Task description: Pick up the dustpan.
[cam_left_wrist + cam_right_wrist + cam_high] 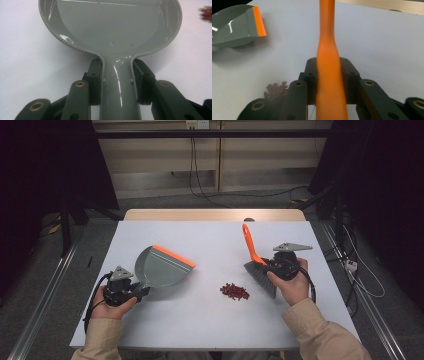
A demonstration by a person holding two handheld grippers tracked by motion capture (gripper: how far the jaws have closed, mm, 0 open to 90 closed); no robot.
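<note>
The tip of the dustpan [110,27] is cut off by the top edge of the left gripper view, and its handle end is hidden beneath the jaws. In the right gripper view, the brush handle [329,62] runs out of frame at top and bottom; the bristles are not seen there. The pile [235,291] of small dark red pieces is too small for single pieces to be made out, and it is blurred at the upper right corner of the left gripper view.

The bench [210,320] is covered by a pale grey-white sheet, with a wooden edge exposed at the far side. Grey floor, cables and a light wall panel are seen beyond it; both sides of the room are dark.

The left hand-held gripper [140,292] is held low at the near left of the bench, pointed up and to the right. Its jaws are clenched on the dustpan handle, pads pressed on both sides; the pan lies just ahead of it, orange lip farthest away. The right hand-held gripper [267,265] is held at the right, clamped on the brush [257,265]; the orange handle rises beyond it and the bristles hang just beside it toward the pile. The pile lies between the two hand-held grippers, nearer the right one.
</note>
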